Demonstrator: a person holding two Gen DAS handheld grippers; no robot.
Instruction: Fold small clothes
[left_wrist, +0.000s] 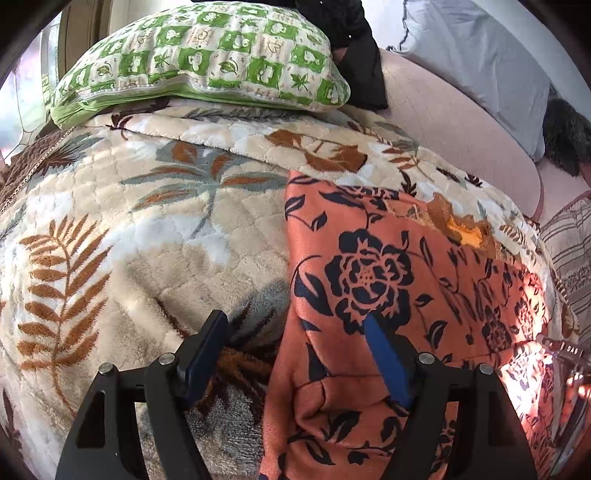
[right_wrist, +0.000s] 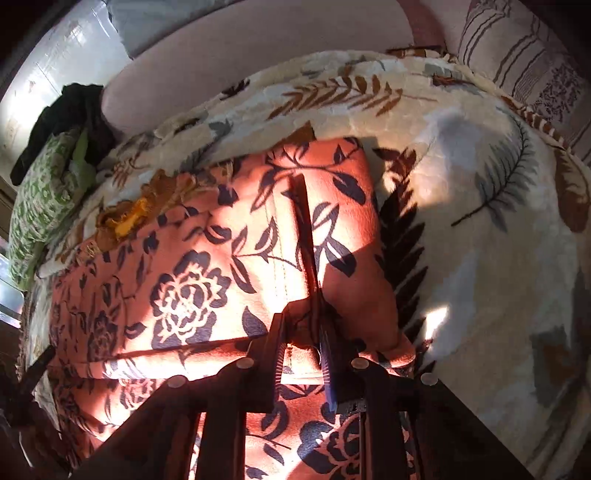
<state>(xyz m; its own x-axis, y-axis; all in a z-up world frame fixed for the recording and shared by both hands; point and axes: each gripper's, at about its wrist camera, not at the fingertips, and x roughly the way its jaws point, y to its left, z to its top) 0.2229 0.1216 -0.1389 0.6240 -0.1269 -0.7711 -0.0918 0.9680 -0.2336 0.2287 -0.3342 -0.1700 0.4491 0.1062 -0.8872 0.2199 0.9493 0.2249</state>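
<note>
The orange floral garment (left_wrist: 388, 258) lies on the leaf-print blanket (left_wrist: 147, 229). The right gripper (right_wrist: 303, 354) pinches its fold; the left gripper (left_wrist: 295, 343) stands wide, straddling its edge. Better to grip that edge before lifting evenly

White letters "DAS" stand on the right tool (left_wrist: 570, 349) at the left wrist view's 3 o'clock edge; nothing else is legible.

The right gripper (right_wrist: 301, 332) pinches a fold of the orange floral garment (right_wrist: 207, 258) on the leaf-print blanket (right_wrist: 480, 206).
</note>
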